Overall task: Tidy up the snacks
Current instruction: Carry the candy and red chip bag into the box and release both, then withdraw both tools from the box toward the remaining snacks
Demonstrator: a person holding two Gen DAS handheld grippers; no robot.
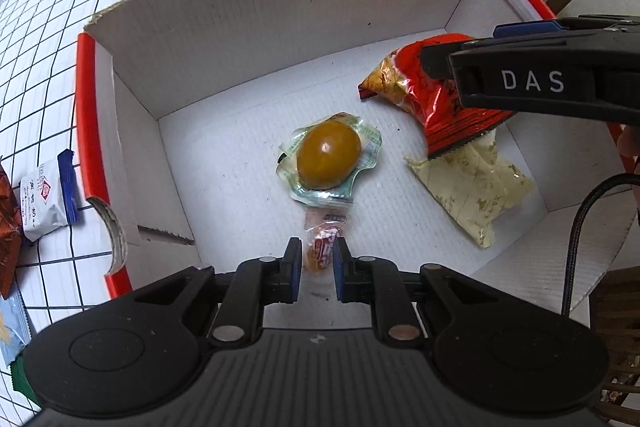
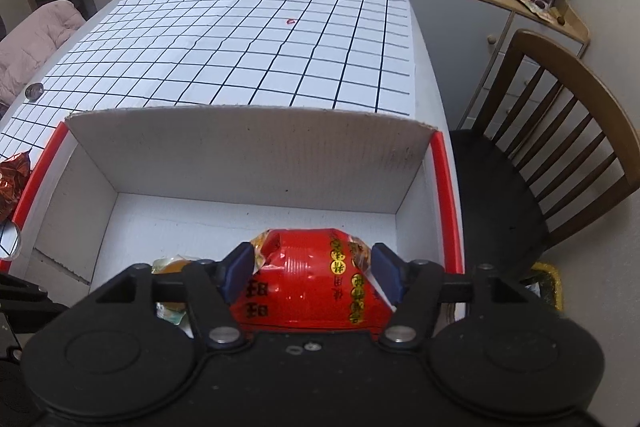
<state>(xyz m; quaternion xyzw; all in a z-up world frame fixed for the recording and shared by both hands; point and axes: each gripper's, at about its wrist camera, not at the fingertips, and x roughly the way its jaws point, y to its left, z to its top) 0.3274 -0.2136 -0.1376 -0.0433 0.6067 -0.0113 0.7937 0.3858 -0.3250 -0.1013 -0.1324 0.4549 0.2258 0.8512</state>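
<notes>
- A white cardboard box (image 1: 248, 39) with red edges sat on a table under a white cloth (image 2: 256, 39) with a dark grid.
- The left gripper (image 1: 316, 259) pointed steeply down into the box, its jaws narrow and pinching a small clear-wrapped candy (image 1: 322, 245) just above the box floor.
- Just beyond the candy lay a brown egg (image 1: 329, 159) in clear wrap, near the middle of the floor.
- The right gripper (image 2: 310, 277) hung over the right side of the box with a red snack bag (image 2: 308, 287) between its blue pads (image 2: 238, 273); the jaws stood about half open, and whether the pads pressed on the bag could not be told.
- In the left view, the bag's lower end overlapped a pale yellow packet (image 1: 476, 187) lying on the floor.
- Outside the box, to its left, a white and blue packet (image 1: 48, 199) lay on the cloth, beside other wrappers at the picture's edge.
- A wooden chair (image 2: 560, 131) stood to the right of the table.
</notes>
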